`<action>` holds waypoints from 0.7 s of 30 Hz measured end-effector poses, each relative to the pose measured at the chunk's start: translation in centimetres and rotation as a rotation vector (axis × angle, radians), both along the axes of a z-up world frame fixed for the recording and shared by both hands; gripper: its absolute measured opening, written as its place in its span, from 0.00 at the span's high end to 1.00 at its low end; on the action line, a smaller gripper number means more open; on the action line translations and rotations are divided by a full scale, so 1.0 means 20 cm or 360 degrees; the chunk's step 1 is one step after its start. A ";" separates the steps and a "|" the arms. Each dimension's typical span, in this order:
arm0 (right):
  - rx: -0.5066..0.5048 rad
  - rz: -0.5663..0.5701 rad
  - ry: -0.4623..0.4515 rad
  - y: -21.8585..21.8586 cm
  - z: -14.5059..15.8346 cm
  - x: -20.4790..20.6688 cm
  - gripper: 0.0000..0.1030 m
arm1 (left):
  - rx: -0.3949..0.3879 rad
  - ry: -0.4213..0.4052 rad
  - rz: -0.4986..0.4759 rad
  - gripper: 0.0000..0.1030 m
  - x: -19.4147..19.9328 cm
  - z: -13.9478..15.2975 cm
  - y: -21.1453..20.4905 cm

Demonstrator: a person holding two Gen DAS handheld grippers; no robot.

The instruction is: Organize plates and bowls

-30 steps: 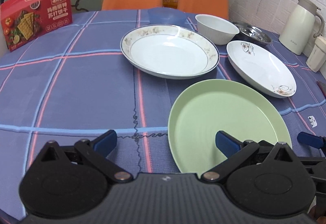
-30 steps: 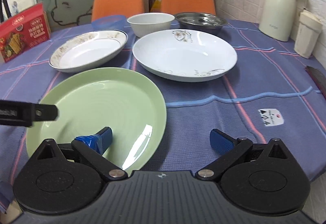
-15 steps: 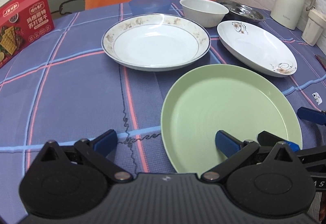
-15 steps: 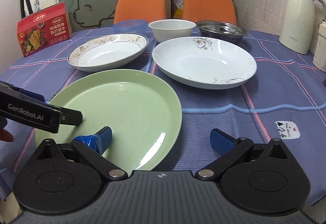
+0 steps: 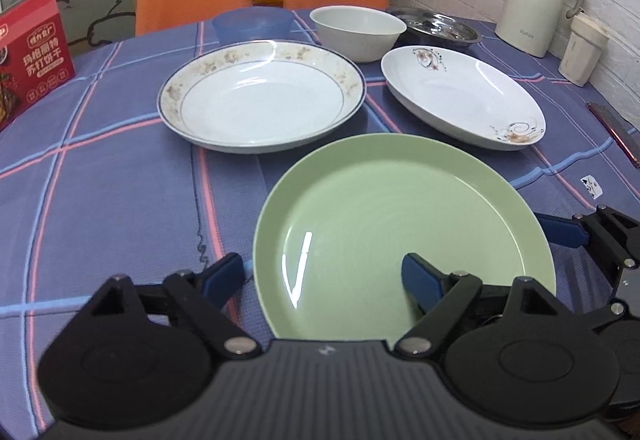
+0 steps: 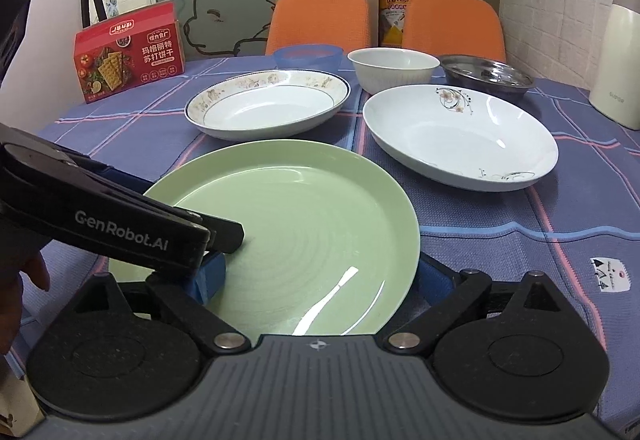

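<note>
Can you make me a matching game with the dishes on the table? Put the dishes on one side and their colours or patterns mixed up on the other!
Dishes:
1. Nearest plate
2. Rimmed plate
3. Bowl by the orange chair
4. Dish by the jug

Looks:
A. see-through blue
B. shiny metal
C. plain green
D. white with a flowery border

Pairs: 1-C, 2-D, 3-A, 4-B

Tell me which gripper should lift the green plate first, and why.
Probably either, but the left looks slightly better placed. The left gripper is open and straddles the green plate's near-left rim, one finger outside, one over the plate. The right gripper is also open, with the plate's near edge between its fingers.
</note>
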State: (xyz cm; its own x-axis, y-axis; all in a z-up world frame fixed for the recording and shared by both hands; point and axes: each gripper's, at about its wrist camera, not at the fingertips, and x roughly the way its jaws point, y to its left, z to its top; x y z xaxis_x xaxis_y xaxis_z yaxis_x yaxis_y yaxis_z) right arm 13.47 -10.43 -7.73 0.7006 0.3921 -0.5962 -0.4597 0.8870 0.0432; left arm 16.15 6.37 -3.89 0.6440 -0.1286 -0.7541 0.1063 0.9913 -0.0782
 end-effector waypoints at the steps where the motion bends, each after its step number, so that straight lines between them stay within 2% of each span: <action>1: -0.0001 -0.0004 0.0014 0.01 0.01 0.00 0.16 | 0.0001 0.0000 -0.0012 0.26 0.00 0.01 -0.01; 2: -0.0005 -0.0005 0.0019 0.03 0.01 -0.01 0.15 | 0.0007 0.0010 0.0000 0.23 0.00 0.01 -0.01; 7: 0.0017 0.0029 -0.0010 0.12 0.05 -0.05 0.15 | -0.0049 0.0018 0.0094 0.23 -0.04 0.03 0.10; 13: 0.0047 0.0164 -0.0053 0.31 0.08 -0.10 0.14 | 0.0014 -0.0037 0.0222 0.24 -0.17 0.10 0.28; 21: 0.0012 0.0233 -0.0030 0.48 0.06 -0.11 0.13 | -0.0004 -0.0014 0.0341 0.20 -0.22 0.06 0.47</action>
State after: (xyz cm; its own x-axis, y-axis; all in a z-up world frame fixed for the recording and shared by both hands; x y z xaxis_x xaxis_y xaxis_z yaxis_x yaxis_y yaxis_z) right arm 11.31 -0.81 -6.55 0.6465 0.4954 -0.5802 -0.5850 0.8101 0.0399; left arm 11.68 15.68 -2.76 0.6632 0.0105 -0.7483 -0.1065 0.9910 -0.0805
